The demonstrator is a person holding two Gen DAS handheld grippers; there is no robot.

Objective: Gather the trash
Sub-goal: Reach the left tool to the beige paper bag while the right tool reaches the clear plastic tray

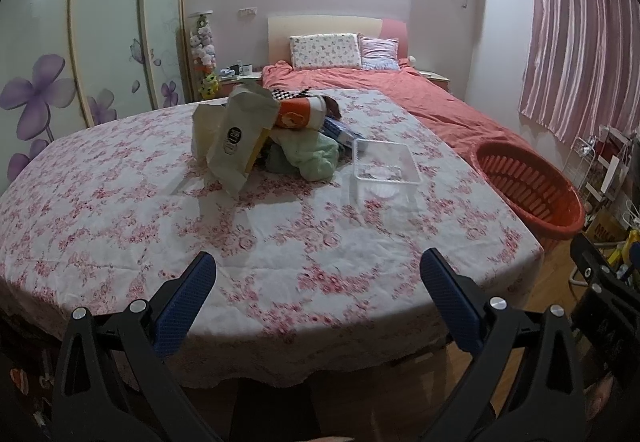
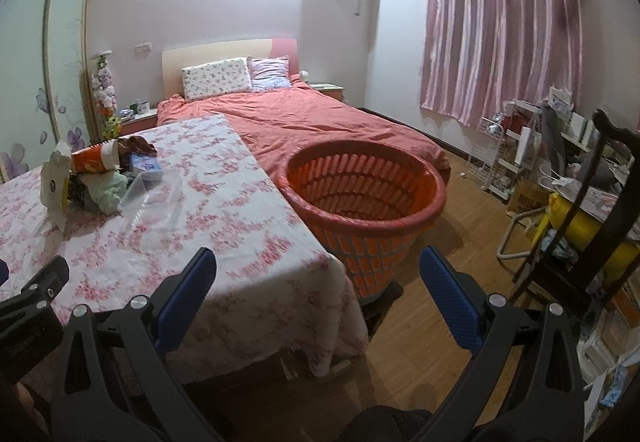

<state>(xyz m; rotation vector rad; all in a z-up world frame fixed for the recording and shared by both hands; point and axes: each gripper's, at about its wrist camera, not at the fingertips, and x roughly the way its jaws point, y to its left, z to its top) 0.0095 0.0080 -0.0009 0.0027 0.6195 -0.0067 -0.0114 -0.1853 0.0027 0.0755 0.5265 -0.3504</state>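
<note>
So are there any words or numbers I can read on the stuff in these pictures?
None can be read for sure.
Paper bag: a round dark logo with print, too blurred to read.
Orange cup: a white picture, no clear letters.
Blue box: print too small to read.
Yellowish carton on the floor beyond the orange basket: dark letters, too blurred to make out.

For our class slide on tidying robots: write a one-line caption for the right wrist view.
Open right gripper hovers between the floral table and the empty orange basket.
</note>
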